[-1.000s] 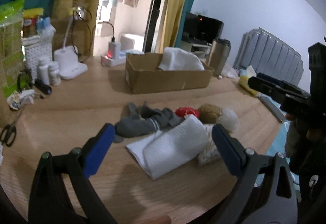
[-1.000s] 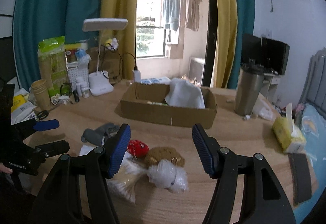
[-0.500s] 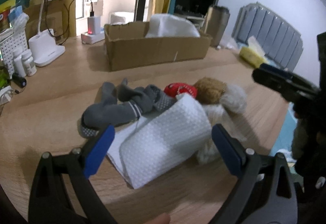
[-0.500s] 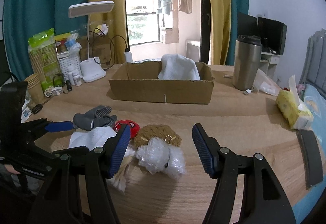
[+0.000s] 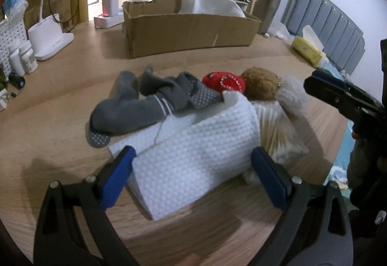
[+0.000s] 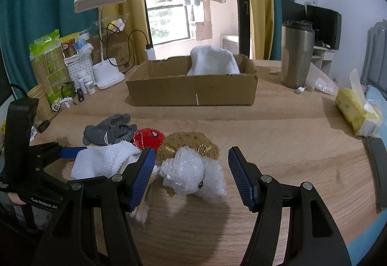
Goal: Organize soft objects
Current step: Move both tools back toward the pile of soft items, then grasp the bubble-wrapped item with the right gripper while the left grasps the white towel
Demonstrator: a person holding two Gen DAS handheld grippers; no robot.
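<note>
Lying in a heap on the pale wooden tabletop point(image 6: 278, 135) are a folded white waffle-weave cloth point(image 5: 193, 152), grey grip-dot socks point(image 5: 145, 106), a red plush toy point(image 5: 223, 82), a brown fuzzy toy point(image 6: 188, 143) and a crinkled clear plastic bag point(image 6: 193, 174). The left gripper point(image 5: 193, 171) has its jaws spread either side of the cloth, not squeezing it. The right gripper point(image 6: 192, 175) hangs with jaws spread around the bag, short of the open cardboard box point(image 6: 193, 89) holding another white cloth.

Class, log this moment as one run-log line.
left tongs: open, around white towel | right tongs: open, over plastic-wrapped toy | cardboard box: one towel
</note>
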